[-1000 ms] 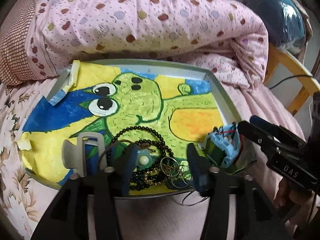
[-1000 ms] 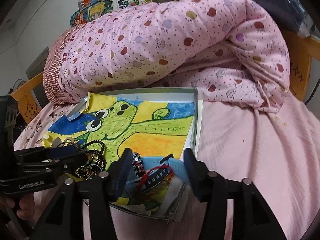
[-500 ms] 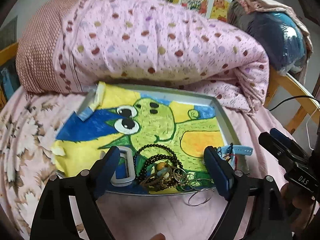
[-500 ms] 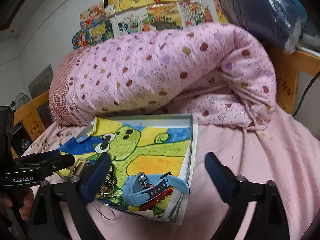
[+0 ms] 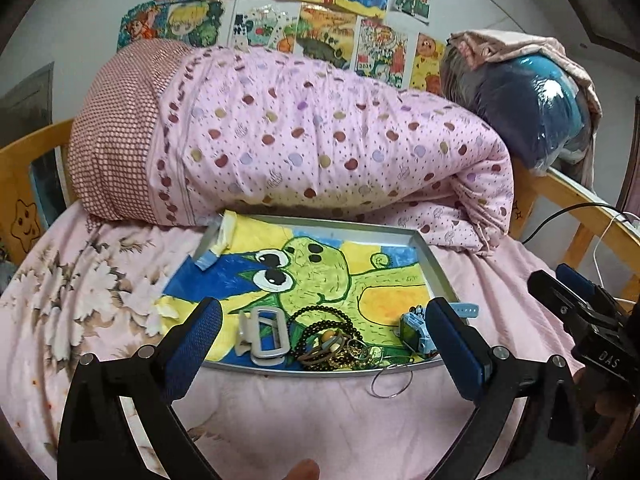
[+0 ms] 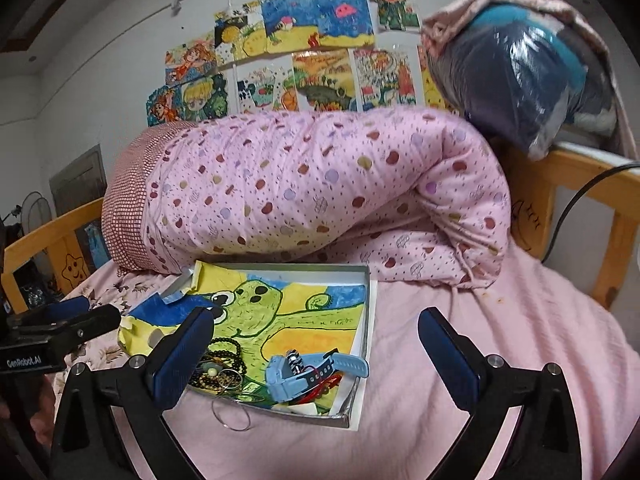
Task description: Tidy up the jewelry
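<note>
Silver tray [image 5: 434,268] on pink bedsheet [image 6: 500,344], lined with frog drawing [image 5: 320,276] and holding tangled bead jewelry [image 5: 332,340], white clip [image 5: 262,338] and blue watch [image 6: 308,372]; left gripper [image 5: 324,344] and right gripper [image 6: 316,356] both spread wide, empty, near tray's front edge.
</note>
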Motion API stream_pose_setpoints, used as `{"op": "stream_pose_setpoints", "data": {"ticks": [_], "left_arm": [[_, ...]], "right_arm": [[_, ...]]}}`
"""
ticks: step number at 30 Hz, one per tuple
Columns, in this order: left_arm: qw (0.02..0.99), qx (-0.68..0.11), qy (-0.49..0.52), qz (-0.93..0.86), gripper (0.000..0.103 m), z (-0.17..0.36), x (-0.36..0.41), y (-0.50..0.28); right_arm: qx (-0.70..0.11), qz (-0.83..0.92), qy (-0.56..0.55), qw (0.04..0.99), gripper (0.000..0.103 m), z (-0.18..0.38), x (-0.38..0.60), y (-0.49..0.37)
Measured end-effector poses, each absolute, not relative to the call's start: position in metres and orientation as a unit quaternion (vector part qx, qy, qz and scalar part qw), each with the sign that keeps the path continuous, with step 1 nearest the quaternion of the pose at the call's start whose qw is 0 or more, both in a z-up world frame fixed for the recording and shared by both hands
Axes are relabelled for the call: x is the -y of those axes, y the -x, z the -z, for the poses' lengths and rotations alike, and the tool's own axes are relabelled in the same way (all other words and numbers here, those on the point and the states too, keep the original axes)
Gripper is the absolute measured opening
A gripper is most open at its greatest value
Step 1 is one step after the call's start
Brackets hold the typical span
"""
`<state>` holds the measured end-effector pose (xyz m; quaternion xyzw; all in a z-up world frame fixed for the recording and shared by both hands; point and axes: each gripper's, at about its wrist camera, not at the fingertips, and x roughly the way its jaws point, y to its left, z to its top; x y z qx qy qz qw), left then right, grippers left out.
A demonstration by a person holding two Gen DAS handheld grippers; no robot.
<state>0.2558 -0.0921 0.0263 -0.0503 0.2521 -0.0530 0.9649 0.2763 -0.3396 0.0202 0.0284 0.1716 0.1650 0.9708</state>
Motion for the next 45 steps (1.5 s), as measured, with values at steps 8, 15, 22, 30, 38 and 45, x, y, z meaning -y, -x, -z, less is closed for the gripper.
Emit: {"op": "stream_pose_setpoints", "data": {"ticks": [8,15,22,30,38,45], "left_arm": [[0.970,-0.234,0.049,0.041,0.100,-0.035,0.082,-0.215],[0.973,-0.225,0.047,0.024,0.100,-0.035,0.071,-0.173],[0.977,-0.208,0.046,0.024,0.100,-0.040,0.061,-0.142],[0.979,-0.199,0.048,0.019,0.100,-0.040,0.051,-0.115],[0.982,-0.184,0.032,0.007,0.100,-0.040,0.048,-0.089],[0.984,-0.178,0.026,0.003,0.100,-0.039,0.045,-0.077]], "right_arm": [[-0.147,-0.160,-0.018,0.976,0.103,-0.031,0.331,-0.227],[-0.136,-0.155,-0.033,0.978,0.103,-0.037,0.325,-0.194],[-0.134,-0.150,-0.036,0.979,0.103,-0.037,0.319,-0.166],[-0.126,-0.147,-0.037,0.980,0.103,-0.040,0.314,-0.138],[-0.138,-0.142,-0.032,0.980,0.103,-0.036,0.306,-0.118],[-0.138,-0.133,-0.039,0.981,0.103,-0.034,0.302,-0.101]]}}
